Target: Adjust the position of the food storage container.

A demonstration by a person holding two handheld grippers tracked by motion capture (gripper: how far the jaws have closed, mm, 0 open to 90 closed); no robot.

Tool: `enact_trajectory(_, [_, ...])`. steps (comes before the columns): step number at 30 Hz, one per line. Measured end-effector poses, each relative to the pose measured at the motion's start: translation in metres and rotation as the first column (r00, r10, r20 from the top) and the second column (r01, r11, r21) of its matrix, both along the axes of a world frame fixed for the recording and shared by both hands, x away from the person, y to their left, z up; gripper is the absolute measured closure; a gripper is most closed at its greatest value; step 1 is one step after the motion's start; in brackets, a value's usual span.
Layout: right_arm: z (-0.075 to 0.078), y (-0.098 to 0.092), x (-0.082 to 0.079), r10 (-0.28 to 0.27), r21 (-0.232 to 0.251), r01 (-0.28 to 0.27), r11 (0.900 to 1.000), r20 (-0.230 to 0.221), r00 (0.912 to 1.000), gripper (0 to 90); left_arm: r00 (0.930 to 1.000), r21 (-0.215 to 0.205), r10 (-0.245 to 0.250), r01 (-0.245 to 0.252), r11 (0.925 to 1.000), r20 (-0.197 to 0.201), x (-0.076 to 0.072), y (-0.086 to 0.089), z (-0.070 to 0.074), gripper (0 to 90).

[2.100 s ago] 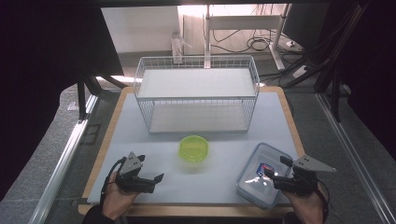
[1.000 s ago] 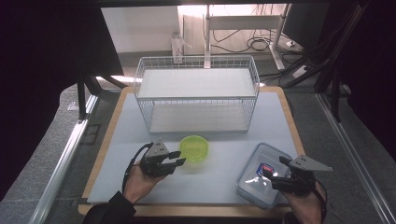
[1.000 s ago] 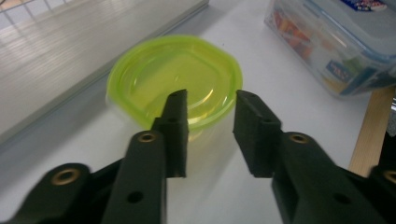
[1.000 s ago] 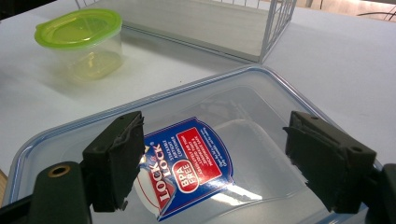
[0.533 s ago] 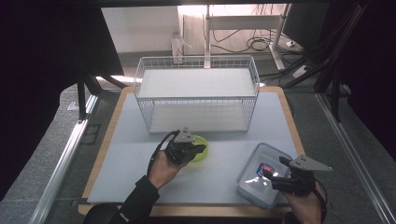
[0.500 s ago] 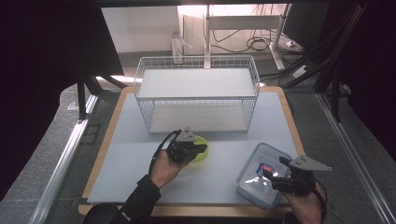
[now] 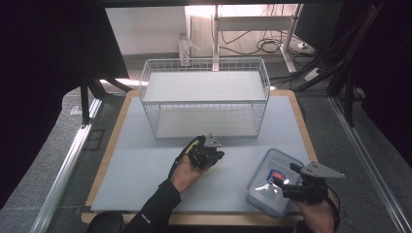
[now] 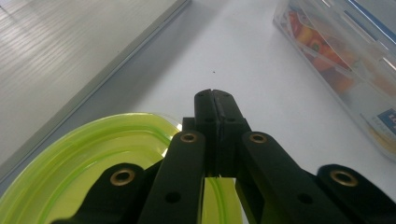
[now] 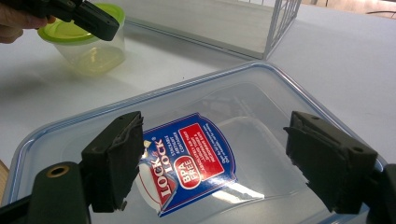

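Tabletop [image 7: 136,170]: pale mat on a wood-edged board, flat; carries all items below.

Wire basket [image 7: 206,99]: white mesh, open top, flat white insert inside; stands at the far middle of the tabletop, upright.

Box [image 7: 269,182]: clear rectangular plastic food container, lid on, blue and red "Lock & Lock" label on the lid; near right corner of the tabletop. Coloured contents show through its wall in the left gripper view. Judged rigid, smooth and slippery on the flat lid; best taken across a lid edge or rim, not on the lid's middle.

Tub [image 9: 84,39]: small round clear tub with a lime-green lid; stands on the tabletop just in front of the basket, left of the box and apart from it. Looks empty, so judged light and easy to tip or slide; the lid rim gives the firmest hold, while thin walls may flex if squeezed.

Right gripper [image 9: 212,161]: hovers over the box lid near the label, fingers [image 9: 114,158] spread wide, grasping nothing.

Left gripper [image 8: 214,100]: above the tub's lid, tips reaching beyond its rim; fingers pressed together, nothing seen between them. Whether they touch the lid cannot be told.
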State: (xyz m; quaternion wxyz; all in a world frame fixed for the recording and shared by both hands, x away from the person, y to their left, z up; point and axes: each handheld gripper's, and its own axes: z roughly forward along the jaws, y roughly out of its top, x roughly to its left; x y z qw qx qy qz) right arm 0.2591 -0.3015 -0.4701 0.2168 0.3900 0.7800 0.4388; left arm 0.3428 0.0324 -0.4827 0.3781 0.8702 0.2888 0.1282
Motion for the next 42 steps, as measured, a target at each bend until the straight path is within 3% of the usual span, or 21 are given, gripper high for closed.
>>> enact_trajectory(11, [0.0,0.0,0.0,0.002,0.0,-0.002,1.0,0.0,1.0,19.1,0.9991,-0.007,0.04,-0.04,0.9992,-0.014,-0.001,0.03,-0.002,90.0])
enact_trajectory(16, [0.0,0.0,0.0,0.005,0.001,-0.005,1.0,0.0,1.0,18.9,0.9967,-0.007,0.077,-0.078,0.997,-0.024,-0.005,0.056,-0.002,90.0])
enact_trajectory(23, [-0.001,0.001,0.0,0.006,-0.003,-0.006,1.0,-0.006,1.0,18.6,0.9937,-0.01,0.109,-0.109,0.994,-0.027,-0.006,0.08,-0.004,90.0])
enact_trajectory(38, [-0.001,0.002,0.0,0.024,-0.002,-0.024,1.0,0.0,0.9997,18.1,0.977,0.003,0.211,-0.211,0.9775,-0.031,-0.014,0.135,-0.006,89.9])
enact_trajectory(40, [-0.001,0.002,0.0,0.023,0.0,-0.023,1.0,-0.004,0.9997,18.4,0.9718,-0.015,0.233,-0.234,0.9721,-0.035,-0.016,0.145,-0.007,89.9])
enact_trajectory(42, [-0.001,0.001,0.0,0.02,0.012,-0.02,1.0,-0.007,0.9998,19.0,0.9725,-0.025,0.233,-0.233,0.9722,-0.009,-0.019,0.145,-0.008,89.8])
